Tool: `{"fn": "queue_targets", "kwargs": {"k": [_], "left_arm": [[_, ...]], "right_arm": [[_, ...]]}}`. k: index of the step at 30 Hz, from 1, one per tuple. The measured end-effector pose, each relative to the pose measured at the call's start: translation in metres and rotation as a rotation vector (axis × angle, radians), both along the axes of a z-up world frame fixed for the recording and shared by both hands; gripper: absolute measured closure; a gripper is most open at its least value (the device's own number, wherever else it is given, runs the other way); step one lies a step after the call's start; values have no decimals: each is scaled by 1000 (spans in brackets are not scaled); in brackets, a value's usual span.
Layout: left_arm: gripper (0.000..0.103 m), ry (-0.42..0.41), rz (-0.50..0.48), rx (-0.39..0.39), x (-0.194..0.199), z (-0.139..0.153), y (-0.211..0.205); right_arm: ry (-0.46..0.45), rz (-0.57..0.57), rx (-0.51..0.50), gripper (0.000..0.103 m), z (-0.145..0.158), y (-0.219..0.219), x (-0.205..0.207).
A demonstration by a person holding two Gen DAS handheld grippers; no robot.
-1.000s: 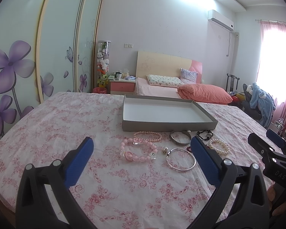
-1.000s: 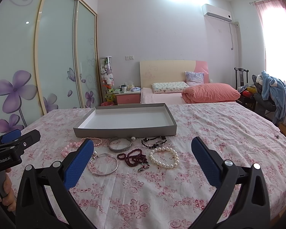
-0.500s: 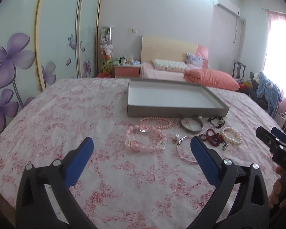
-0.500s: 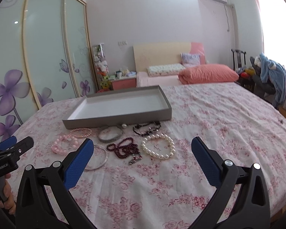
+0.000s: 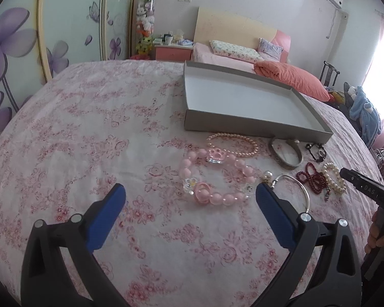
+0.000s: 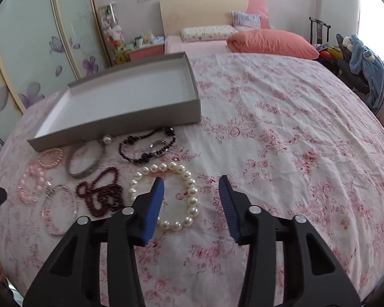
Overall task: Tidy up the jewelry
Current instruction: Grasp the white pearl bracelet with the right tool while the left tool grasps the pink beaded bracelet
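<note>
A shallow grey tray (image 5: 256, 126) (image 6: 120, 125) with a white inside stands empty on the floral cloth. Several bracelets lie in front of it. My left gripper (image 5: 190, 192) is open and empty just short of the pink bead bracelet (image 5: 217, 179). A silver bangle (image 5: 297, 186) lies by its right finger. My right gripper (image 6: 190, 183) is partly open and empty, with the right side of the white pearl bracelet (image 6: 189, 192) between its fingers. Beside it lie a dark red bead string (image 6: 99, 192), a black bead bracelet (image 6: 146, 145) and a grey bangle (image 6: 84, 163).
A small peach pearl bracelet (image 5: 233, 144) lies by the tray's front wall. The right gripper's tip (image 5: 366, 186) shows at the right edge of the left wrist view. Bare floral cloth (image 6: 281, 128) spreads to the right. A bed, nightstand and wardrobe stand behind.
Both grippers have dropped and moved in towards the jewelry. The right gripper's fingers have narrowed around the edge of the white pearl bracelet. The left stays wide open.
</note>
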State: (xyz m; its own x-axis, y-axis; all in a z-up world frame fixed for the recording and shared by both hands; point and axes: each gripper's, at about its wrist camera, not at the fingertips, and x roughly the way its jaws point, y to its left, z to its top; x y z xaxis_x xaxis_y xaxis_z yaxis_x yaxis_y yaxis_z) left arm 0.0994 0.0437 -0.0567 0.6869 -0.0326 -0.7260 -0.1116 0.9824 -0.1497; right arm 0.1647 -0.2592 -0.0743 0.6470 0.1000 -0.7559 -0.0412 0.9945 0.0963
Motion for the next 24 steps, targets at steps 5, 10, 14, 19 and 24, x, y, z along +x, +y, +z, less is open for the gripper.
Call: {"fn": "queue_targets", "kwargs": {"k": [5, 10, 14, 19, 24], "left_arm": [[4, 37, 1, -4, 15, -6, 3], [21, 68, -12, 20, 28, -9, -2], [24, 89, -19, 28, 34, -14, -5], [30, 116, -19, 47, 39, -19, -9], [44, 132, 1, 90, 43, -21, -9]], "right_arm": [[26, 16, -18, 68, -7, 4, 2], [13, 28, -48, 86, -8, 10, -2], [14, 47, -62, 92, -6, 13, -1], [17, 36, -43, 91, -6, 12, 3], [18, 38, -38, 91, -6, 12, 8]]}}
